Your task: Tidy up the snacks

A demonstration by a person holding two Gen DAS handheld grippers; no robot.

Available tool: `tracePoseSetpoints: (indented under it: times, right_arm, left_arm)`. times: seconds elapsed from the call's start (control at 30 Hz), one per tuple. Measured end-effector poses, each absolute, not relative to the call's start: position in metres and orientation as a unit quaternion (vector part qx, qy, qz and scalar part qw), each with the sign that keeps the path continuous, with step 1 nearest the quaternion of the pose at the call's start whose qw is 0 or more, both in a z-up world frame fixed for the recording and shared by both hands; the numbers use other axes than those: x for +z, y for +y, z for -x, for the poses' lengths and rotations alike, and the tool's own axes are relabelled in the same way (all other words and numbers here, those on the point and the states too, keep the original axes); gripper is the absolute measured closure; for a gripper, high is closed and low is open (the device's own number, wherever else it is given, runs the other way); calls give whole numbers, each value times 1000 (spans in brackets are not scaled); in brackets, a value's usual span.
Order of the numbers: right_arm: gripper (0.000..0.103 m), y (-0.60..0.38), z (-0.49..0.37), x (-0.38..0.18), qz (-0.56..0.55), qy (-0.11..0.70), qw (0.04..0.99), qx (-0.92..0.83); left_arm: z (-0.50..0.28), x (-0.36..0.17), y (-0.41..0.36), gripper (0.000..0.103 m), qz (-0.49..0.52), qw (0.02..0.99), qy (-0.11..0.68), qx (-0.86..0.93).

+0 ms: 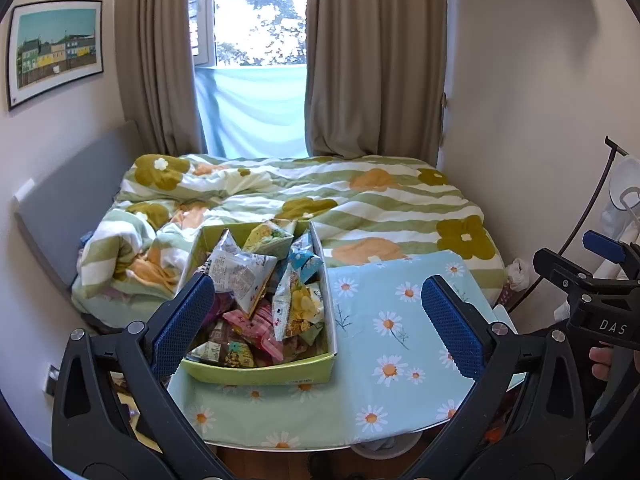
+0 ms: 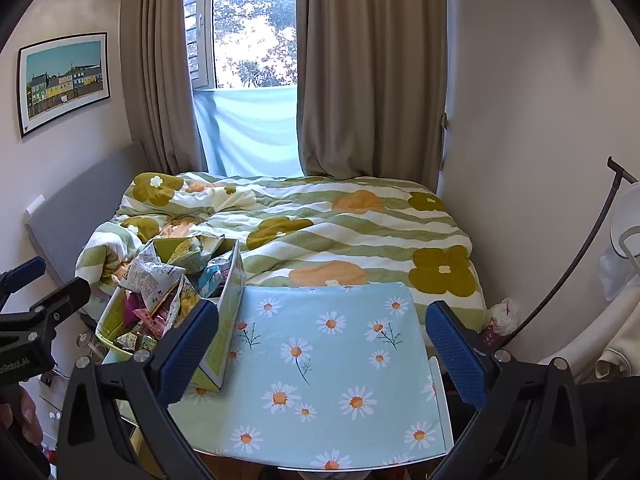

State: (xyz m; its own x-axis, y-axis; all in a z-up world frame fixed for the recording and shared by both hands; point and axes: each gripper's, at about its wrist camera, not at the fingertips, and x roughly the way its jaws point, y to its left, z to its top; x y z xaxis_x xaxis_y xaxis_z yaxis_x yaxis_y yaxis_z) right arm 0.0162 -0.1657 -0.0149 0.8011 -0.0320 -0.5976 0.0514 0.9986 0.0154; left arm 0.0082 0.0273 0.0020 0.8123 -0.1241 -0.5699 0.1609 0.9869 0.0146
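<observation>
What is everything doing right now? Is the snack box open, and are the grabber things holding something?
Snack box: open, heaped full of packets.
Snack packets: jumbled, some sticking up above the rim.
Left hand-held gripper: open, holding nothing.
Right hand-held gripper: open, holding nothing.
Daisy tablecloth: spread flat on the table.
Curtains: parted in the middle.
Duvet: rumpled on the left.

One green cardboard box [image 1: 256, 374] sits on the left of the one daisy-cloth worktop [image 1: 392, 332], heaped with snack packets [image 1: 240, 276]; roughly ten show, the lower ones too overlapped to count exactly. Beyond: one bed [image 1: 360, 200], two curtains [image 1: 376, 60], one framed picture [image 1: 54, 50].
</observation>
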Motion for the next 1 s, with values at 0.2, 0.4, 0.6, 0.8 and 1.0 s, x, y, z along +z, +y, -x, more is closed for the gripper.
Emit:
tracePoseSetpoints:
  times: [0.2, 0.4, 0.6, 0.8, 1.0]
  right_arm:
    - [0, -167, -16, -15, -17, 316, 948, -21]
    - [0, -166, -17, -16, -17, 317, 948, -23]
    - [0, -167, -18, -16, -17, 317, 948, -23]
    - [0, -168, -18, -16, -16, 318, 948, -23]
    - [0, -168, -18, -17, -13, 320, 947, -27]
  left_arm:
    - [-9, 3, 28, 0, -33, 952, 296, -73]
    - [-14, 2, 32, 0, -30, 951, 298, -72]
    - [-13, 2, 31, 0, -32, 951, 299, -71]
    - [-16, -1, 33, 0, -32, 951, 301, -71]
    - [-16, 0, 33, 0, -31, 950, 302, -71]
